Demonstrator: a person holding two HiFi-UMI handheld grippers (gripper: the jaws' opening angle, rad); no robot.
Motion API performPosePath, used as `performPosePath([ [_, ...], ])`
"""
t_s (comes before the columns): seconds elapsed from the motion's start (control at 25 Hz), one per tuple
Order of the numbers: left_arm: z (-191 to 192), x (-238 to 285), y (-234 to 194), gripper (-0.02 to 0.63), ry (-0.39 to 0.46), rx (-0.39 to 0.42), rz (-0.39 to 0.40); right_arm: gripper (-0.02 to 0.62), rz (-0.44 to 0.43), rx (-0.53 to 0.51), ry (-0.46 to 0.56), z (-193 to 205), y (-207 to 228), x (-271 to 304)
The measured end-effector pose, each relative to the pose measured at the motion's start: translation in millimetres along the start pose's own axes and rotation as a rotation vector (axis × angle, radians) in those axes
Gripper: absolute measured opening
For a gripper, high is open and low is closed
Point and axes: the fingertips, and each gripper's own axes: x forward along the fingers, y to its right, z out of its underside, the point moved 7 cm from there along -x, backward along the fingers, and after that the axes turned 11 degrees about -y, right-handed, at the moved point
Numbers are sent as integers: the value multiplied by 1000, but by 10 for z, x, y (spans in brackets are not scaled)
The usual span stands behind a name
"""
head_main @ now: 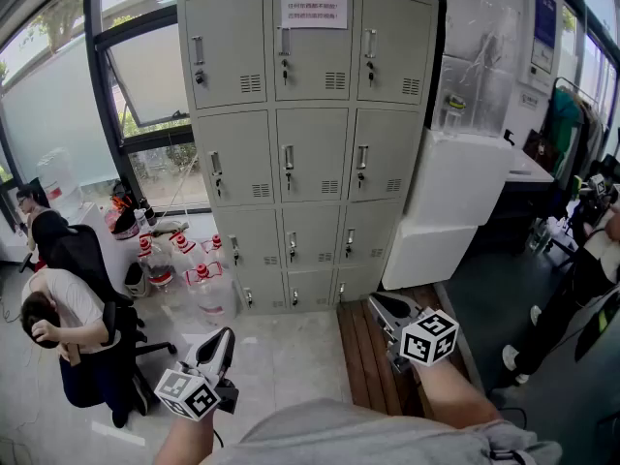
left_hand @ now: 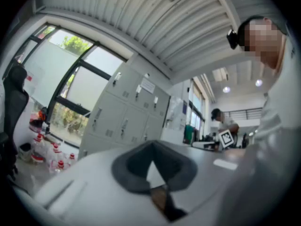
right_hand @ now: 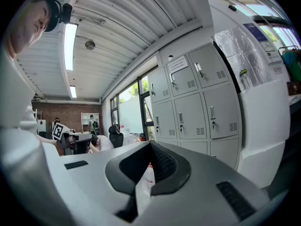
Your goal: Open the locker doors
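so far nothing is open: the locker [head_main: 310,143] at the floor's far edge has every door shut. the left gripper [head_main: 217,345] and right gripper [head_main: 384,308], both closed and empty, hang well short; next comes reaching a handle [head_main: 288,159].

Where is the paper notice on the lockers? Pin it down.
Head view, upper centre: the paper notice is stuck on the top-middle door of the grey locker bank, just above that door's handle.

The lockers [head_main: 310,153] are matt grey painted metal; the notice [head_main: 313,9] at upper centre is white paper. Lower centre, the bench [head_main: 363,356] is brown wood slats, the floor [head_main: 281,356] glossy tile.
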Motion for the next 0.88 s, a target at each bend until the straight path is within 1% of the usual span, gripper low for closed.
performPosePath([
  [0.4,-27,151,197,5,-1,5,-8,6,-30,-6,2,-39,172,-111],
  [0.6,-1,243,342,5,-3,0,-16,6,-28,5,27,-69,307,-206],
  [0.88,69,413,510,5,-11,-11,-24,6,-92,-22,24,-49,443,-176],
])
